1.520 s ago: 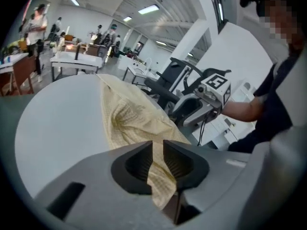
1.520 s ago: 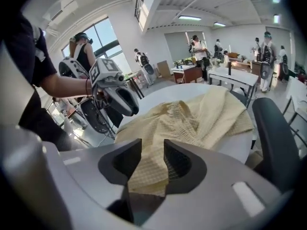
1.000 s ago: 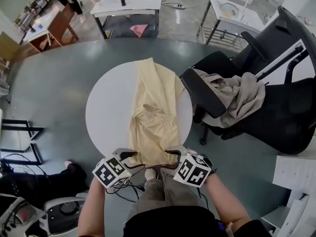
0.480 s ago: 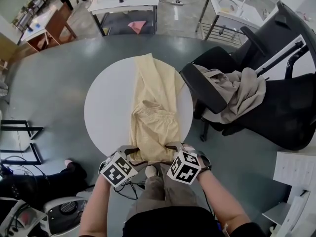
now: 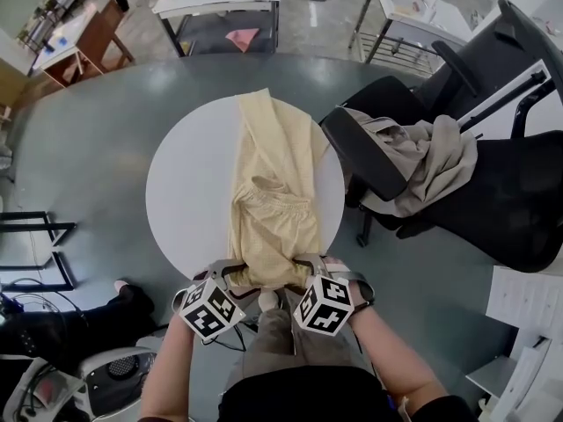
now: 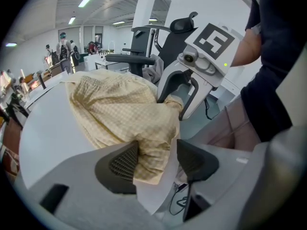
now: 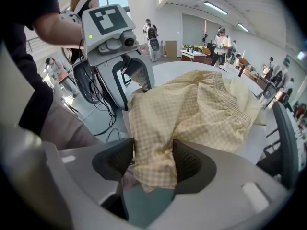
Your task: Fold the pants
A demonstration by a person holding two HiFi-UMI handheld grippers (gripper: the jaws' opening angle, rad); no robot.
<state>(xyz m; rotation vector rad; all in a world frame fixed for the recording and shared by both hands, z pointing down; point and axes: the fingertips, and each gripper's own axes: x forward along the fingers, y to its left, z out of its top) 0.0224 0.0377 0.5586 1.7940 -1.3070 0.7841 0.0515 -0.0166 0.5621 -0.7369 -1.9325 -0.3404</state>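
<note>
Yellow pants [image 5: 273,200]: near end between jaws that have just been closing, right gripper [image 7: 152,164] pinching, left gripper [image 6: 157,159] loose; next, firm grip, fold far

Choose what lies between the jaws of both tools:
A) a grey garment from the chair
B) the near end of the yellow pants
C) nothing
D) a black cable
B: both gripper views show checked fabric of the yellow pants between the jaws of the left tool and the right tool, at the near edge of the round table.
</note>
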